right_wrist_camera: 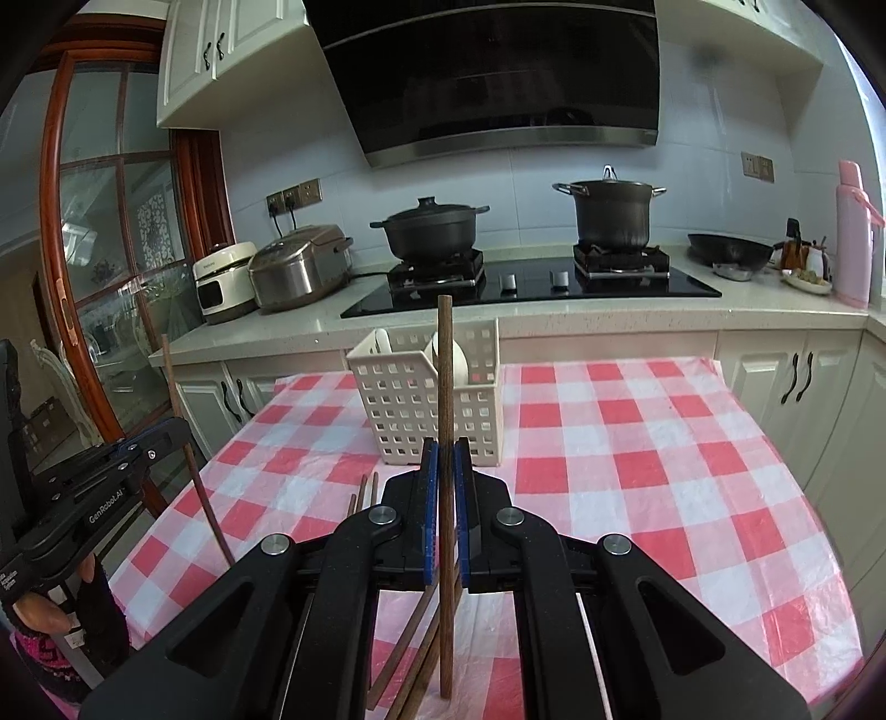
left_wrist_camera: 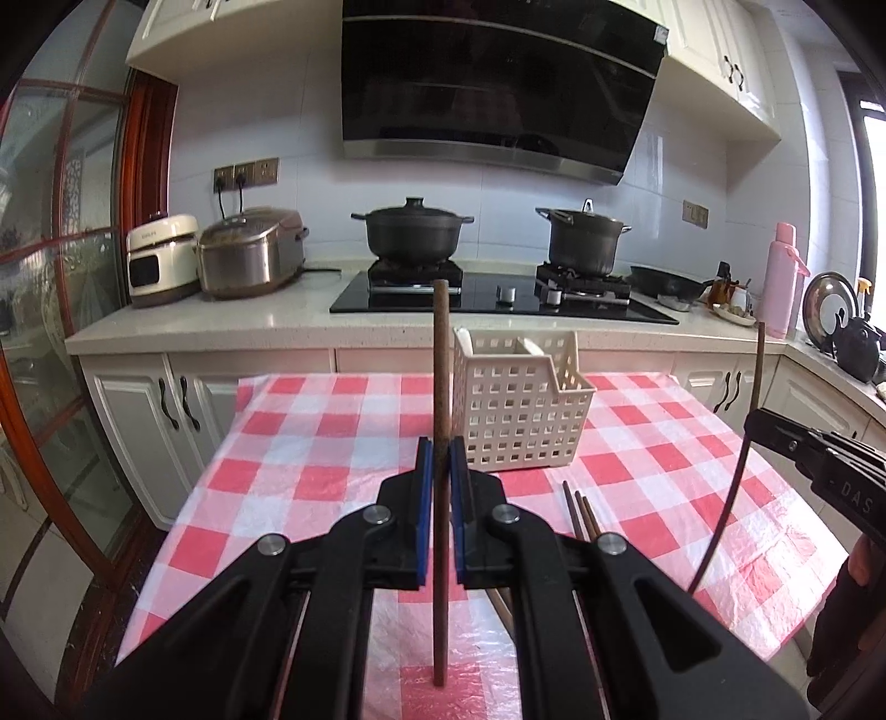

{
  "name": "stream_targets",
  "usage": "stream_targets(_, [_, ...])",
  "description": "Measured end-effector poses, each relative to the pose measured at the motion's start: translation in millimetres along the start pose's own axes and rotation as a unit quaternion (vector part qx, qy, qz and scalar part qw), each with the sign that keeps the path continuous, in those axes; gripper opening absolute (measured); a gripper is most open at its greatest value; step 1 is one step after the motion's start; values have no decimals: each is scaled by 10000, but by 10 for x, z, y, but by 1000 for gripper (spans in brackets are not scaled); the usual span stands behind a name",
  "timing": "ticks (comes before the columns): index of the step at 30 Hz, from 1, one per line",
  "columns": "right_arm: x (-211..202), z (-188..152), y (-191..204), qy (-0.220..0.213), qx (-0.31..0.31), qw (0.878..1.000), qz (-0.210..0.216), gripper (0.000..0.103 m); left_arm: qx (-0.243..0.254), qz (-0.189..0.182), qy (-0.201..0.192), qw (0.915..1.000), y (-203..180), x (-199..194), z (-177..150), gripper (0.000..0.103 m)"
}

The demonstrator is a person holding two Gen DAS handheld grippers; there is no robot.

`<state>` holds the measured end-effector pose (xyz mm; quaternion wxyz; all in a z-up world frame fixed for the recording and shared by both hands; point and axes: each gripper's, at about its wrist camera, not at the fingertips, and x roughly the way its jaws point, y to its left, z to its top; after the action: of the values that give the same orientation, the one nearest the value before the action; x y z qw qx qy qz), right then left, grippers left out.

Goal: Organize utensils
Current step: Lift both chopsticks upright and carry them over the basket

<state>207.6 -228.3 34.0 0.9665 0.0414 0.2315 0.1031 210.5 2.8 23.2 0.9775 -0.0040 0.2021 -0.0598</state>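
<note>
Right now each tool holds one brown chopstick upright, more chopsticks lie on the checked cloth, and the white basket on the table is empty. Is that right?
Not quite: the white basket is not empty. The right wrist view shows white utensils standing inside it. The rest holds: the left tool and right tool each grip one upright chopstick, and loose chopsticks lie on the checked cloth.

Daylit white-tiled kitchen: cream cabinets (left_wrist_camera: 166, 27), black range hood (left_wrist_camera: 498, 83) over the hob (left_wrist_camera: 498, 302), red-framed glass door (right_wrist_camera: 111, 221) at left.
</note>
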Motion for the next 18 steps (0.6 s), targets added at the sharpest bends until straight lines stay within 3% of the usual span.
stream_targets(18, [108, 299, 82, -320, -321, 9990, -21, 6, 232, -214, -241, 9992, -155, 40, 341, 6])
